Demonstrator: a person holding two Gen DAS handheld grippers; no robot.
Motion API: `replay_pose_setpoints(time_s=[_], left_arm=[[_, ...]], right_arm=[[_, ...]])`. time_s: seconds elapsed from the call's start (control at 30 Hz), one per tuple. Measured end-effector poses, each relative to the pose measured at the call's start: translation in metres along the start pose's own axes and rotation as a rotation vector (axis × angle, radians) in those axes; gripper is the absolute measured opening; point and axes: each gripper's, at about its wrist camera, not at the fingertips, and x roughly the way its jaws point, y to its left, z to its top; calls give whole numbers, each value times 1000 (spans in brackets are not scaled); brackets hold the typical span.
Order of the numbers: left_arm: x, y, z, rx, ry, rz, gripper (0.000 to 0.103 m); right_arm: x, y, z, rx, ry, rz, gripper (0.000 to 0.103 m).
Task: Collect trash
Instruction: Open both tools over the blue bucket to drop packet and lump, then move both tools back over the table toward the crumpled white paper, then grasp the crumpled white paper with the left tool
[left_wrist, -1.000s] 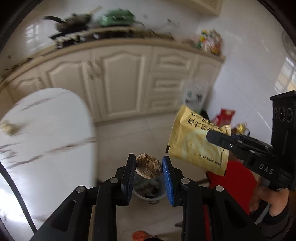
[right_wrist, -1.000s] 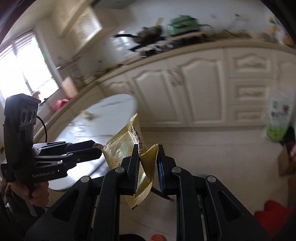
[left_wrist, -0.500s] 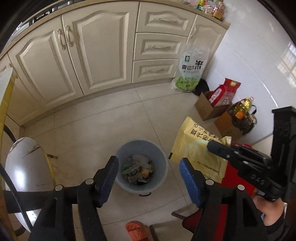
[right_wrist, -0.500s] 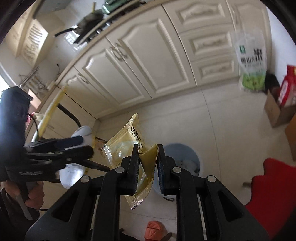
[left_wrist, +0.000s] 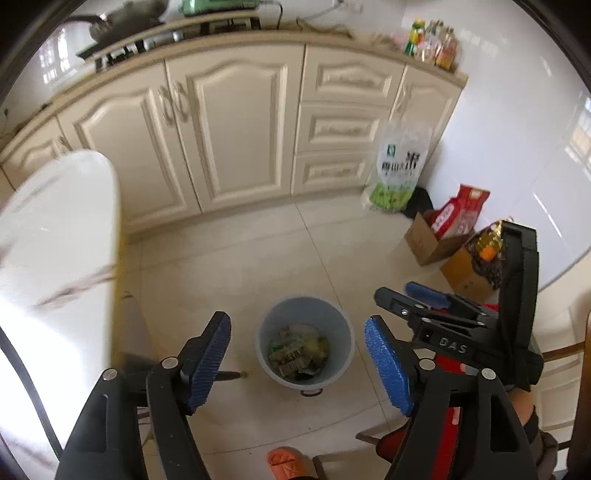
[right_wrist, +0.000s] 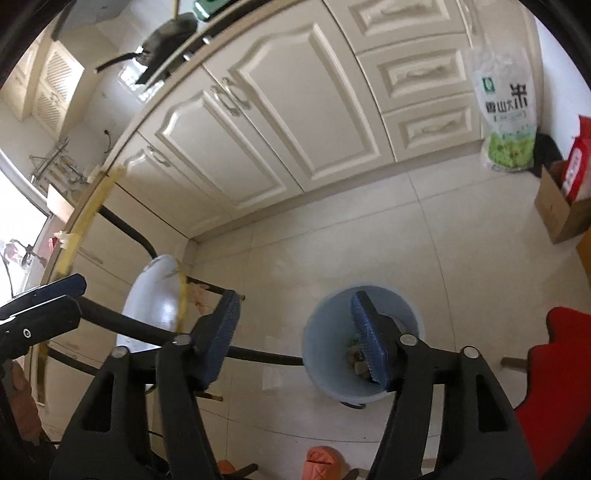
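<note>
Blue-grey plastic bin (left_wrist: 305, 339) sits on the floor tiles, and from my left wrist view I hold the left gripper (left_wrist: 295, 363) right above it, jaws wide apart and empty, so anything let go would fall inside. Trash (left_wrist: 298, 350) lies in the bin's bottom. The right gripper (left_wrist: 417, 295) hovers just right of the bin, near the desk (left_wrist: 55, 258) edge.

From my right wrist view, the right gripper (right_wrist: 295, 332) also has jaws apart, empty, aimed down over the bin (right_wrist: 328, 317).
</note>
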Motion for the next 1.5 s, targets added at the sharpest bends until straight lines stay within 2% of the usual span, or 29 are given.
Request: replay_pose_setpoints(time_s=[0.1,0.2,0.3,0.4,0.53,0.63,0.7,0.8,0.93,1.03,1.1,1.23,1.37,1.5], left_arm=[[-49,2,-19,5,-72,16,78],[-101,4,-37,-14,-152,52,85],[-154,13,-59,-25,-227,120,92],[-200,23,-80,-37,-287,194,97],[-251,42,-111,-64,-346,282,97],[-282,61,-132,-113,-349,319,98],[-300,68,-138,-164,-353,356,99],[-318,92,-136,-216,-348,374,100],[-315,127,-107,-276,-328,465,100],[-299,157,-93,-331,-294,475,100],[-276,177,-81,-363,-245,460,100],[-233,217,-71,-428,-193,467,100],[-190,258,-68,-540,-140,415,98],[-155,295,-64,-595,-98,454,97]], right_arm=[[-33,29,5,-44,-56,13,78],[-72,70,9,-108,-128,32,95],[-104,119,10,-182,-189,61,97],[-126,169,11,-251,-230,80,103],[-136,226,12,-334,-254,113,103],[-132,269,15,-383,-254,144,103],[-126,289,18,-401,-248,158,103],[-108,315,25,-424,-224,187,103],[-79,338,35,-444,-194,215,103],[-49,346,47,-435,-157,236,103],[-31,347,53,-432,-135,245,103],[-4,337,54,-444,-103,241,103],[24,318,59,-431,-80,225,103],[42,292,61,-404,-63,219,103]])
